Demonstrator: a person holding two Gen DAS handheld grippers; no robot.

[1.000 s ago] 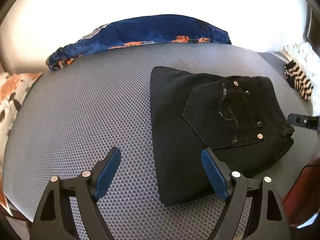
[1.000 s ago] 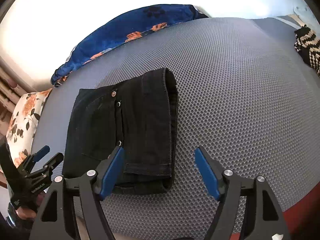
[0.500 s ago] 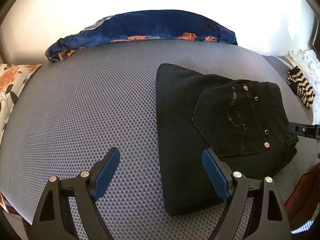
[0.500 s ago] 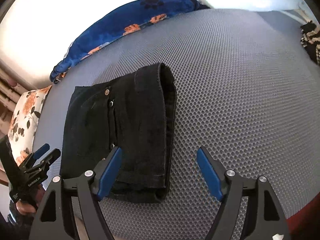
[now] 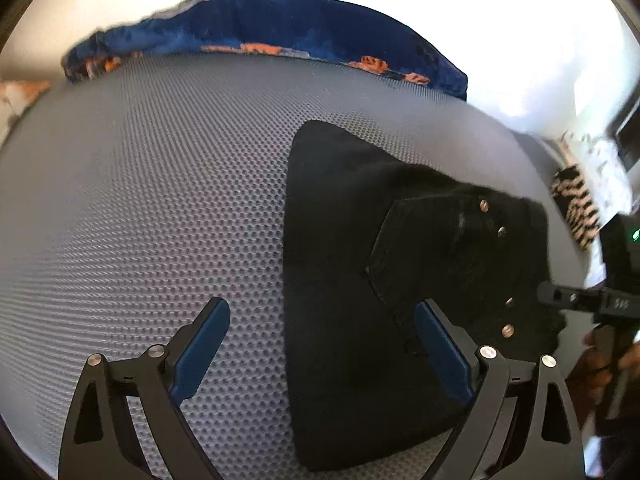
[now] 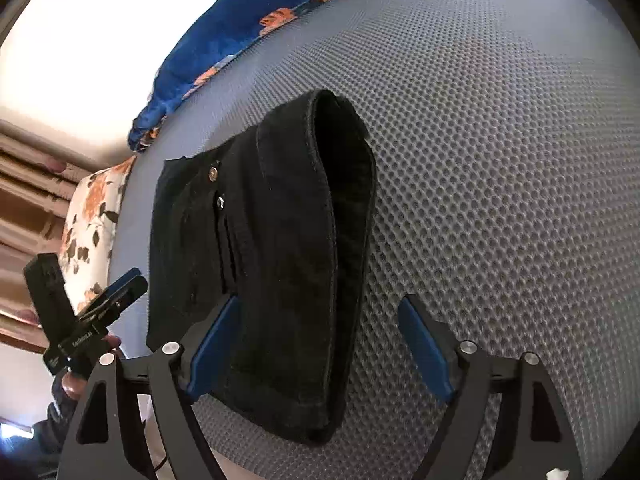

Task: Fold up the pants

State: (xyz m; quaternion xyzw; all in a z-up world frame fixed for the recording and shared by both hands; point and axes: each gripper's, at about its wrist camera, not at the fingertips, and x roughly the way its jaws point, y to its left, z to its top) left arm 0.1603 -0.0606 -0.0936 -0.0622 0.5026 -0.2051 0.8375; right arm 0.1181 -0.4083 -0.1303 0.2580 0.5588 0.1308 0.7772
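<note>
Closing in on the black pants, already folded into a compact bundle on the grey mesh bed surface, with back pocket and rivets facing up. Judged well along in the task: at most one more fold, or only a squaring-up of the bundle, left to do. Left claw released and widening, straddling the bundle's near left edge; one blue pad over bare mesh at 7 o'clock, the other over the black cloth at 5 o'clock, neither seen pressing on it. Right claw likewise released and widening, bracketing the rolled fold edge at the bundle's right side; left pad over the denim, right pad over bare mesh, nothing pinched. Seen from the right wrist, the left claw hangs at 8 o'clock, just off the bundle's left side. Next move, as a judgement: sinking both claws onto the near edge, pinching through all layers at once, then carrying that edge toward 12 o'clock; thick denim likely to need a deep bite so inner layers do not slip out. Open mesh plentiful toward 10 and 12 o'clock of the bundle in the left wrist view, up to the blue floral cushion along the far rim. Striped fabric at 3 o'clock, well apart. Near bed edge close under both claws at 6 o'clock, so little room for pulling back. Floral pillow at 9 o'clock off the bed's side.
</note>
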